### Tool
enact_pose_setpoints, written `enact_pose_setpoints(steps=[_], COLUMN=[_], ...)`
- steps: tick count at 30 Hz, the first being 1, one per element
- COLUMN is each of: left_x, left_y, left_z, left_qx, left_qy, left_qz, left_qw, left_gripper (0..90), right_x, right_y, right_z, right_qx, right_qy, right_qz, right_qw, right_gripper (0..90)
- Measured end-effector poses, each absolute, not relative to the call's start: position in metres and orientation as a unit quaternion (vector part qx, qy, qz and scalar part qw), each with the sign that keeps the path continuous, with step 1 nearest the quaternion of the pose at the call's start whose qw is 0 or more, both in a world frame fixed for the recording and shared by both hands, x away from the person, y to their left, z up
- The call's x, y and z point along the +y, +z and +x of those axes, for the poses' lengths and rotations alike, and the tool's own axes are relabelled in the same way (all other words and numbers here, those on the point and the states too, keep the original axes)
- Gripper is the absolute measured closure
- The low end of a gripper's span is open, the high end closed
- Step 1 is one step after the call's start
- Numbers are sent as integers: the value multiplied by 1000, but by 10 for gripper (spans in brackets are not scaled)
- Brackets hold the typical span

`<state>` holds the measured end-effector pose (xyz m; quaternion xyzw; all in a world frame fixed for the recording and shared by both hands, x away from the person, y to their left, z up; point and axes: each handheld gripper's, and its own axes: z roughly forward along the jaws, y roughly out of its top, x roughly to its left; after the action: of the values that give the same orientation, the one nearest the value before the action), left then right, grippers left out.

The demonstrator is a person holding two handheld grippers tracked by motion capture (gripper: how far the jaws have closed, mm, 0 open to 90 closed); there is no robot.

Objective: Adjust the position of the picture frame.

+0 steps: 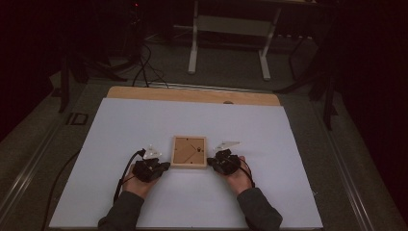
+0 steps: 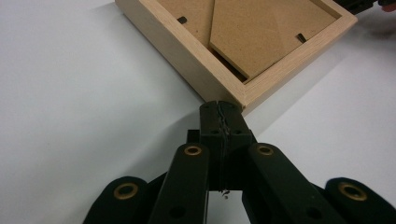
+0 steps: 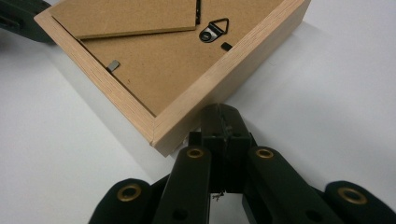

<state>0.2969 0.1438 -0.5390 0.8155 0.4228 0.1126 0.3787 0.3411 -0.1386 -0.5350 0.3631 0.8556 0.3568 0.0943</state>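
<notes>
A wooden picture frame (image 1: pixel 189 151) lies back-up. The left gripper (image 1: pixel 162 166), jaws pressed together on nothing, points at its near left corner. The right gripper (image 1: pixel 210 162), likewise closed and empty, points at its near right corner, both forearms angling inward.

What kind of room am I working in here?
Probably a lab or recording workspace, dimly lit: a white-covered table, cables across the carpeted floor, a white-legged stand behind. On the table lies a wooden picture frame, back up.

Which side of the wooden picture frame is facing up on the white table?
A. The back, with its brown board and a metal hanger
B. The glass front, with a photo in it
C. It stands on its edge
A: the wooden picture frame lies flat and shows its brown board and a metal hanger.
</notes>
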Motion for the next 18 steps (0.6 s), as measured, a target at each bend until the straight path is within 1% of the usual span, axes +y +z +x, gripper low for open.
enact_pose_setpoints(steps=[13, 15, 18], left_x=[139, 139, 141], left_y=[-541, -541, -540], left_z=[299, 301, 303], left_qx=[420, 429, 434], left_qy=[120, 124, 125], left_qz=[816, 811, 805], left_qw=[377, 377, 385], left_gripper=[898, 865, 828], right_x=[-143, -143, -144], right_y=[-535, -535, -535], right_z=[340, 340, 340], right_qx=[856, 857, 859], right_qy=[354, 354, 351], right_qz=[364, 363, 359], right_qw=[94, 94, 103], right_gripper=[897, 895, 849])
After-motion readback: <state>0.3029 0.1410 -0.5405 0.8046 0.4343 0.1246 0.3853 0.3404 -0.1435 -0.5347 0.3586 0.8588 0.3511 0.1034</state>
